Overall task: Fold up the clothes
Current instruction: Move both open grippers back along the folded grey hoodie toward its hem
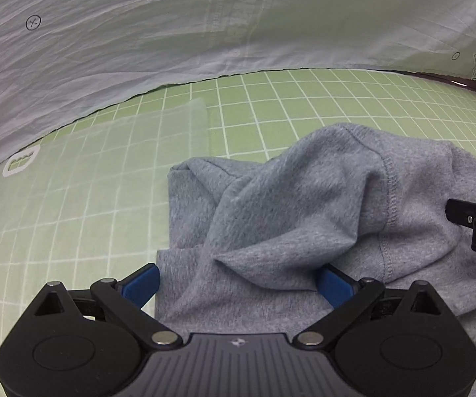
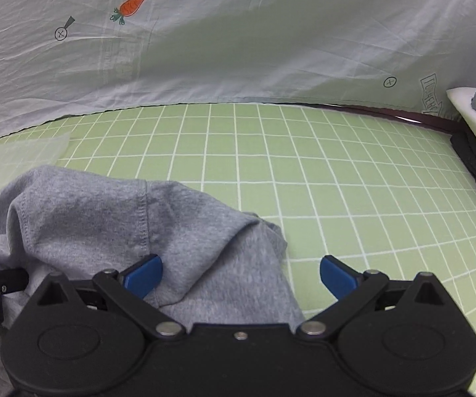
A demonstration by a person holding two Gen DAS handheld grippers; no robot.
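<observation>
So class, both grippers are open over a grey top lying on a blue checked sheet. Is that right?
Not quite: the checked sheet is green, as the right wrist view shows. Both the left gripper and right gripper are open over the grey top.

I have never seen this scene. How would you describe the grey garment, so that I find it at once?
Look at the green mat with the white grid, which lies in front of a pale printed sheet. On the mat, between the two open grippers, is a crumpled grey garment of soft heathered knit with a stitched seam. It is the only clothing on the grid; the other clothes sit on a white board at the mat's edge.
</observation>
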